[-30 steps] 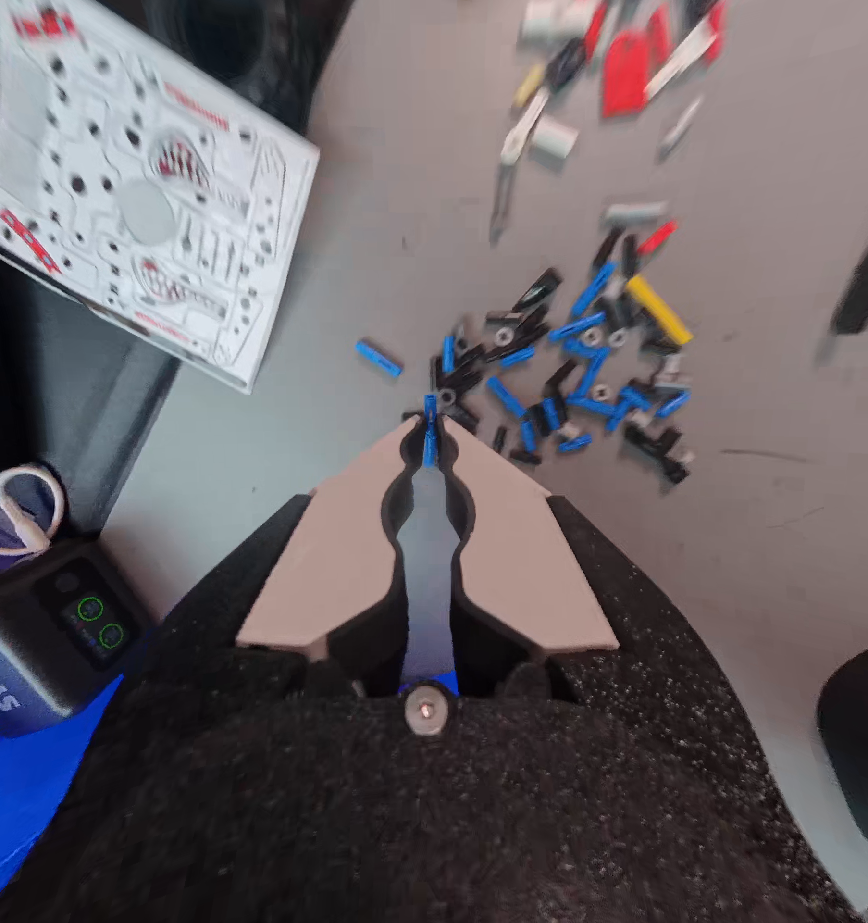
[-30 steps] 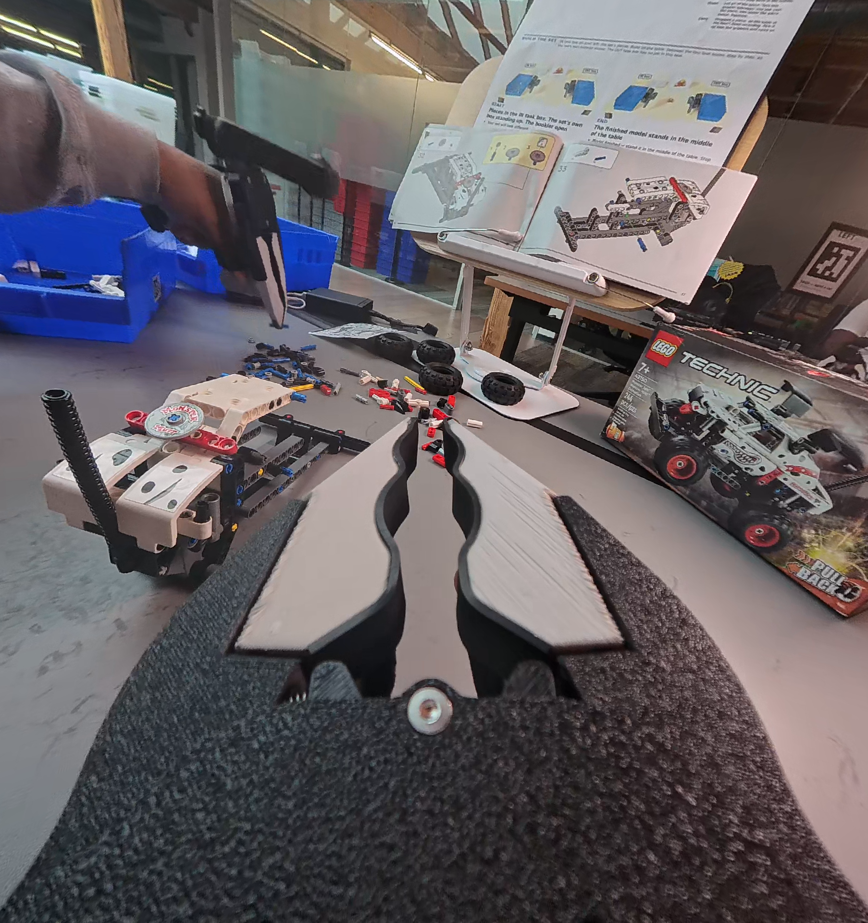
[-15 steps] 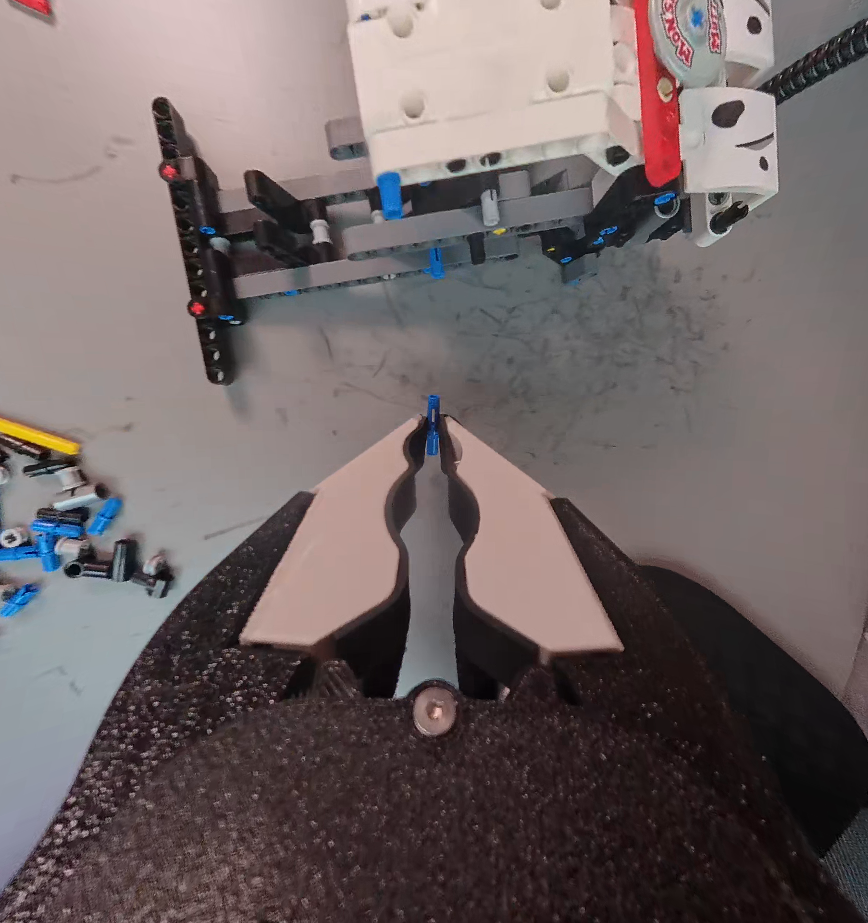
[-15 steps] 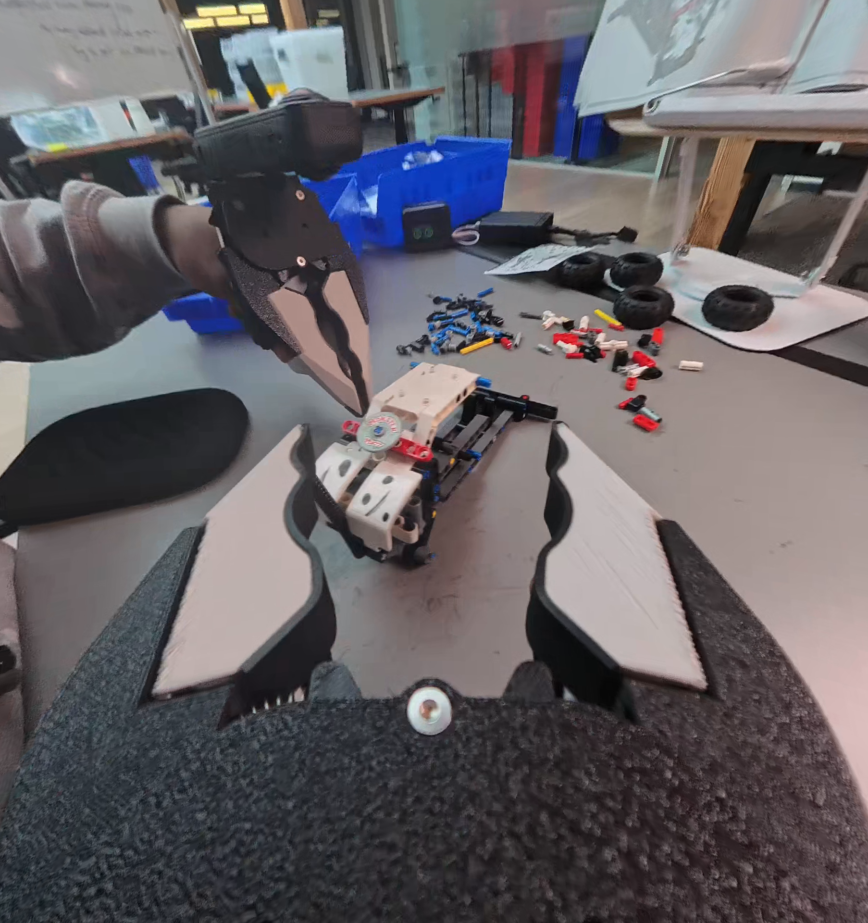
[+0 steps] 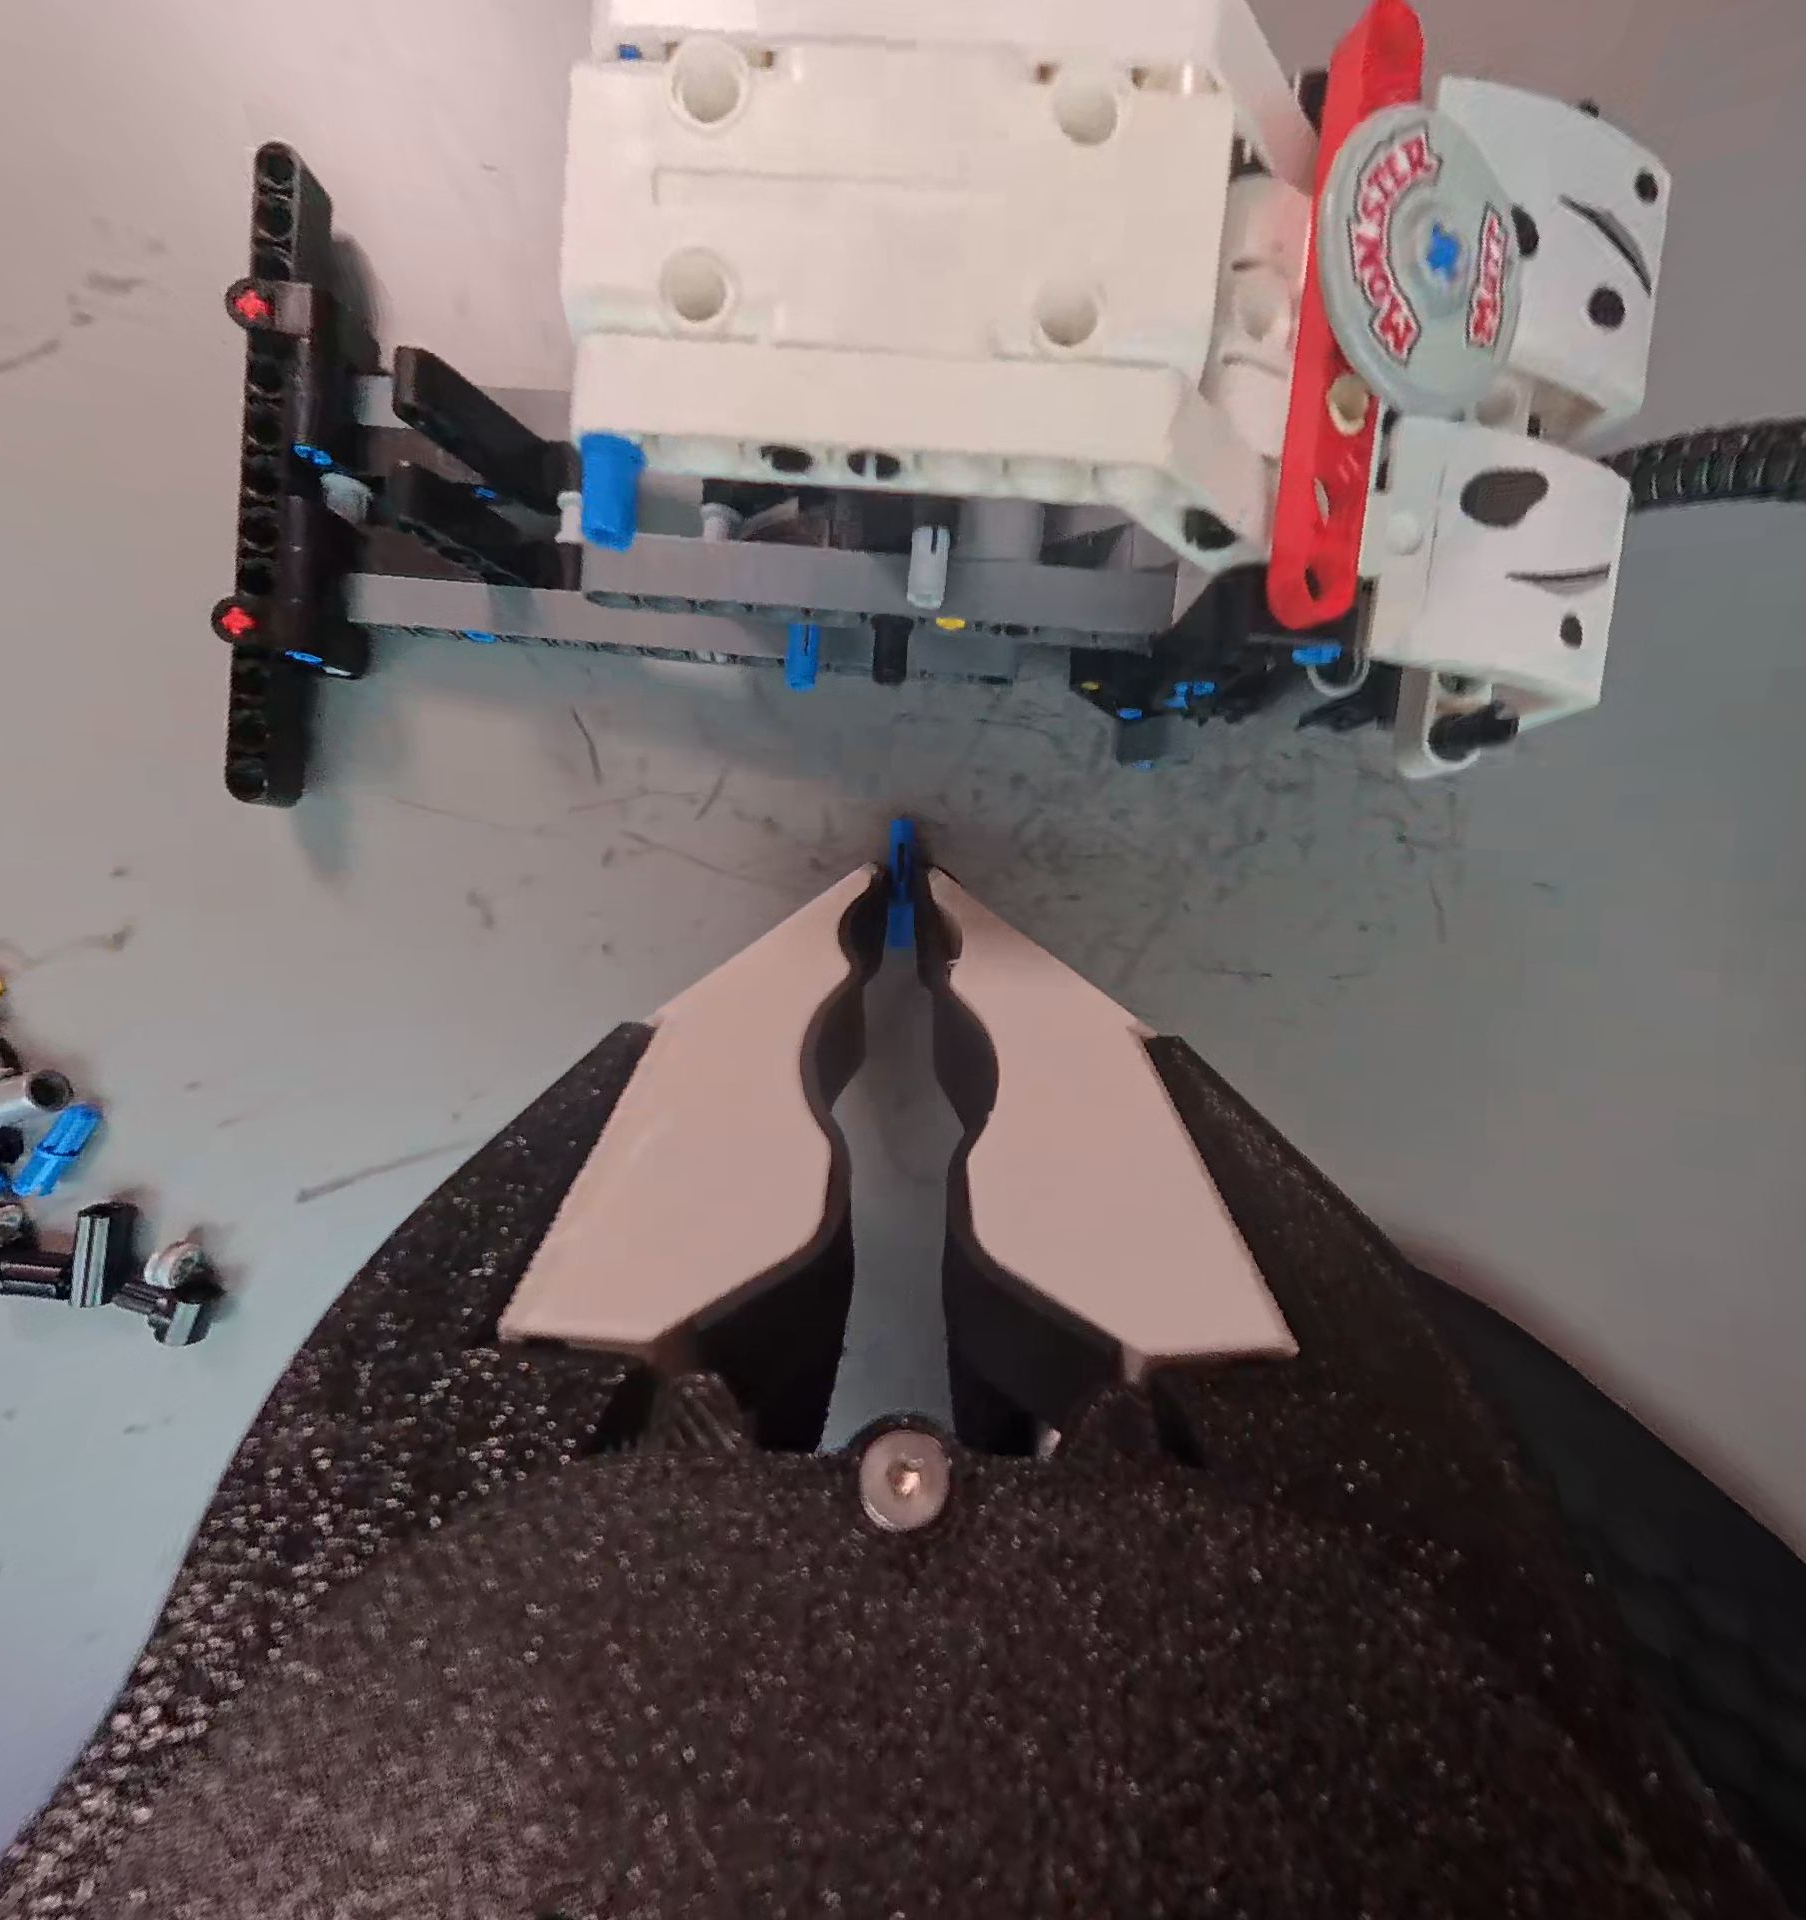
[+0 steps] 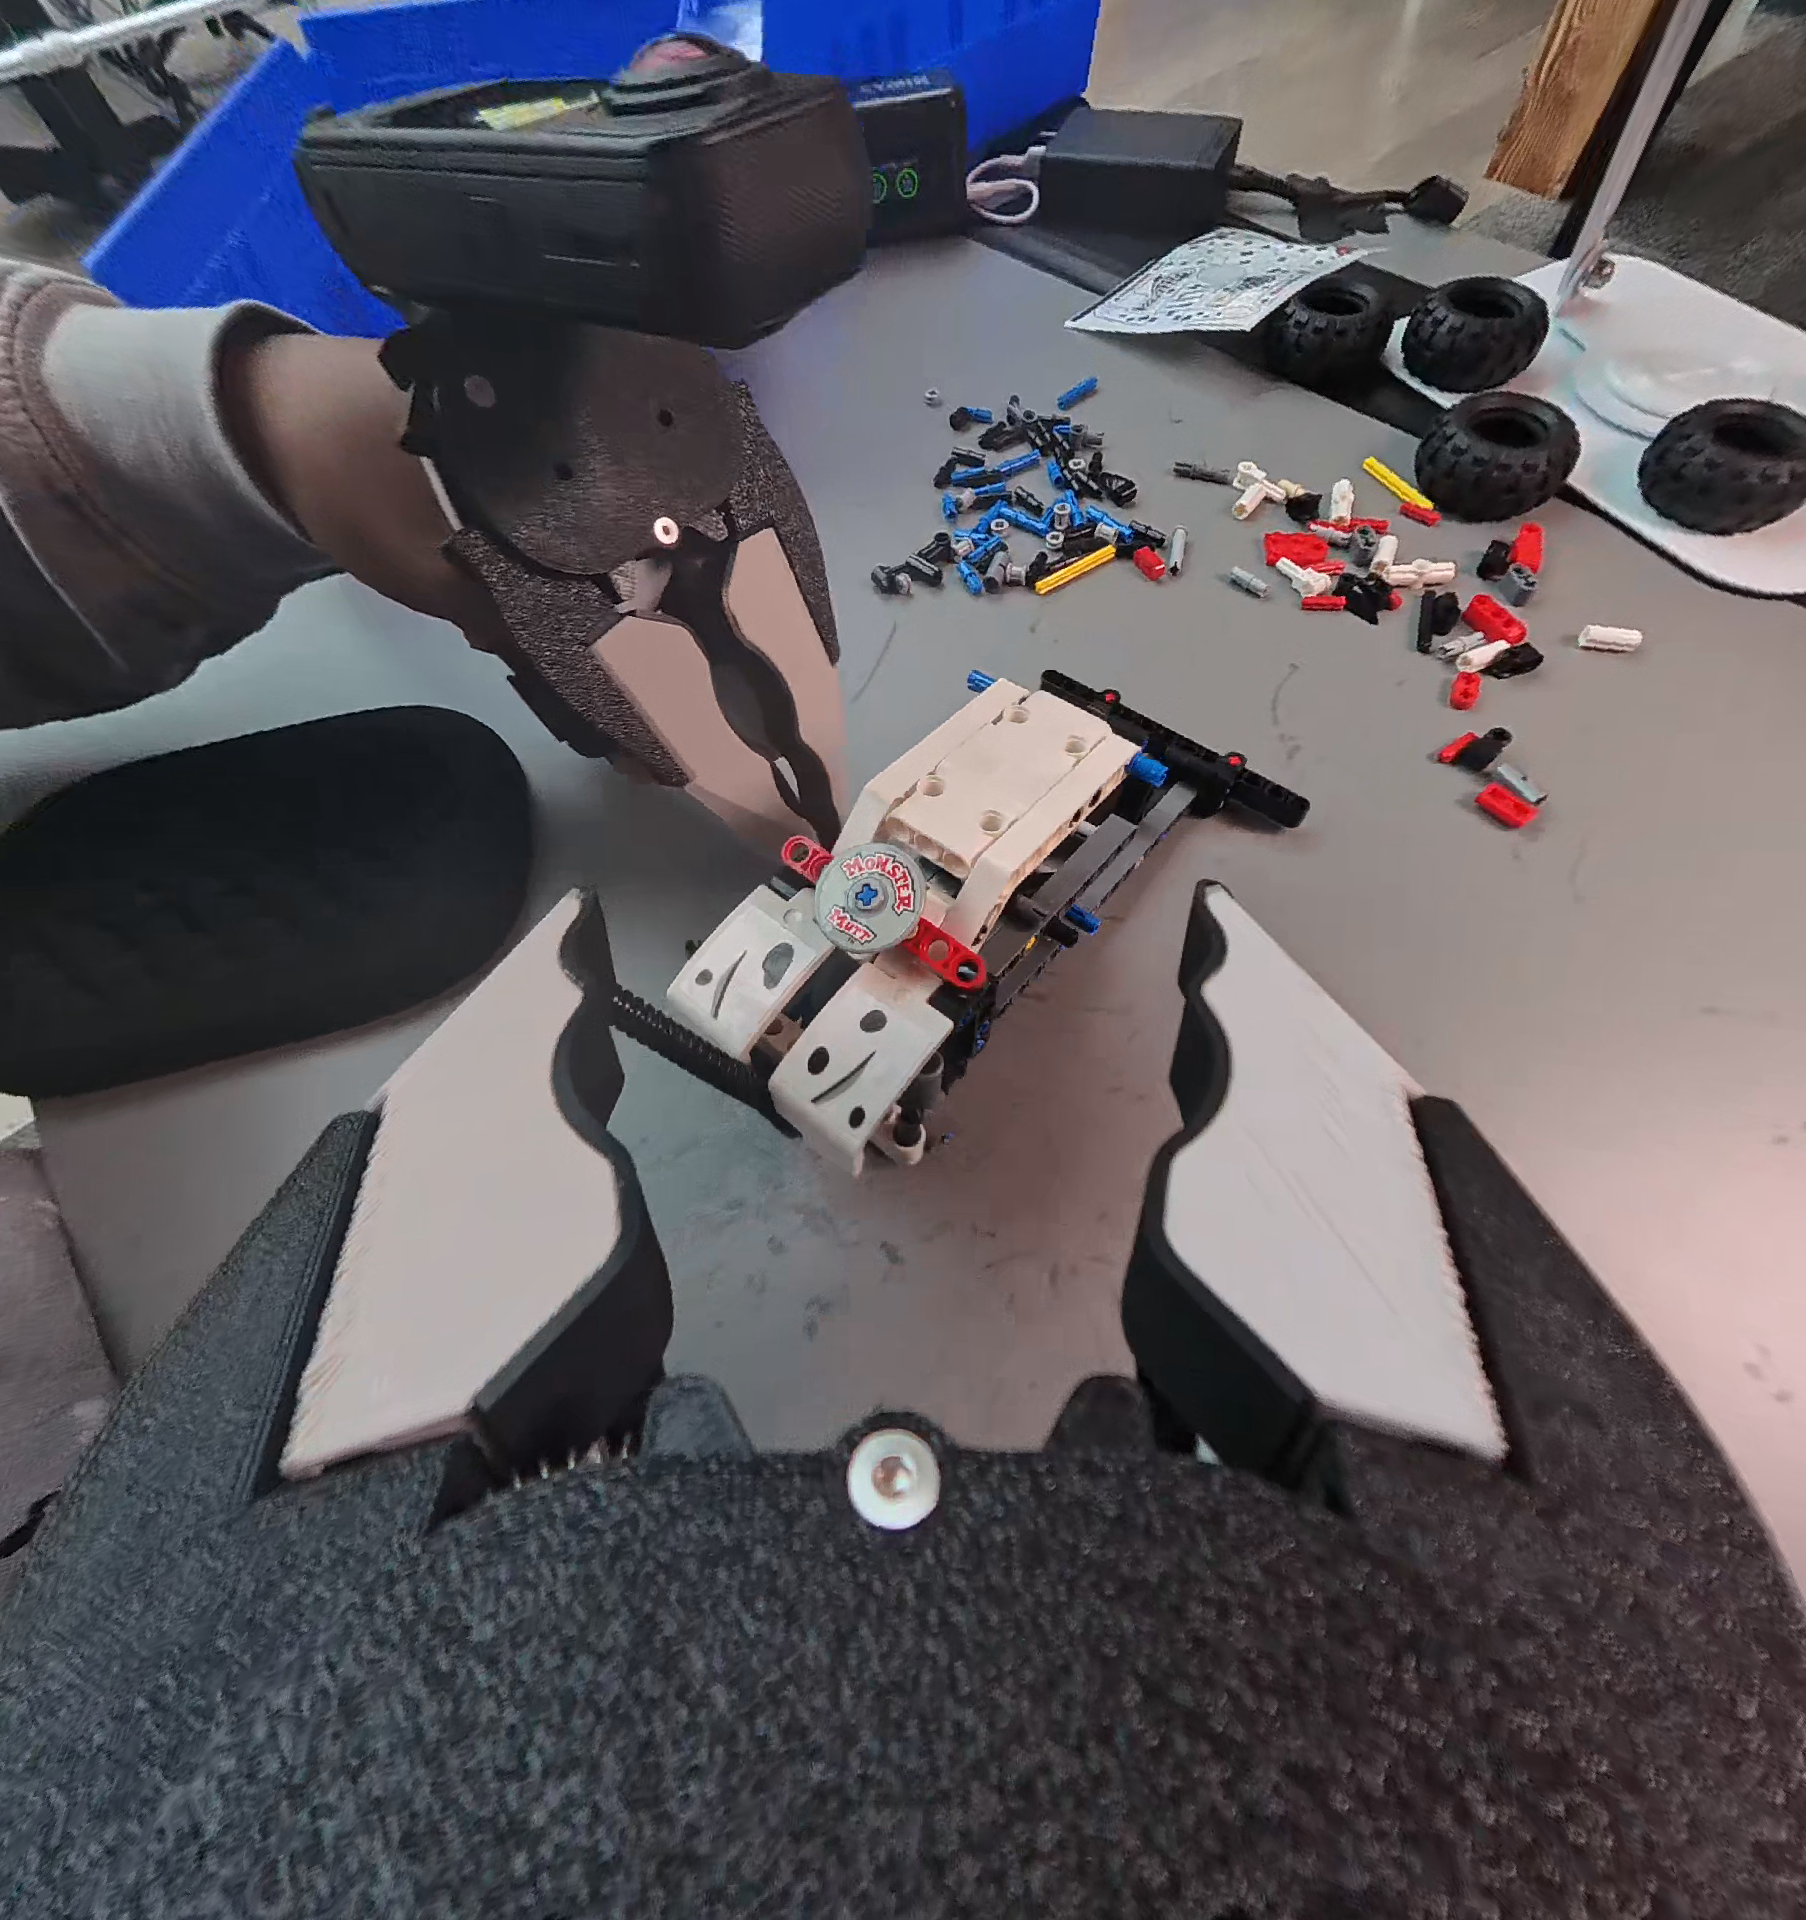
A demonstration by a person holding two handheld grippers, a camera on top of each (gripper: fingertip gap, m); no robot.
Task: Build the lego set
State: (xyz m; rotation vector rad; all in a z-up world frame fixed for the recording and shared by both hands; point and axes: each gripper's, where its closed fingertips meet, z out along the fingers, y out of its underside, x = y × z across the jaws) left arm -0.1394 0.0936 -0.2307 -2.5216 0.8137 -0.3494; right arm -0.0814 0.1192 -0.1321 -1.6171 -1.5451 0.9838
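Left wrist view: the left gripper [image 5: 901, 883] has its fingers [image 5: 733, 1101] pinched on a small blue pin [image 5: 901, 894], whose tip pokes out past the fingertips. It hangs over the grey bench [image 5: 1501, 1039], near the side of the half-built model [image 5: 899, 343] but not touching it. On that side run grey beams, with a short blue pin and a black one sticking out of the lower beam. A long black beam [image 5: 275, 468] closes the model's left end; a red beam [image 5: 1346, 343] with a grey disc [image 5: 1424, 260] sits at the right end. Loose parts [image 5: 37, 1174] lie at the left edge.

Right wrist view: the right gripper [image 6: 888, 966] is empty, fingers [image 6: 483, 1195] spread wide, the model [image 6: 972, 862] on the bench between and beyond them. The left gripper [image 6: 774, 800] points down at the model's far side, just by the red beam. Beyond lie two scatters of small parts [image 6: 1034, 499], four black tyres [image 6: 1491, 457], a sticker sheet [image 6: 1200, 281] and a blue bin [image 6: 224, 218]. A black pad [image 6: 224, 894] lies left.
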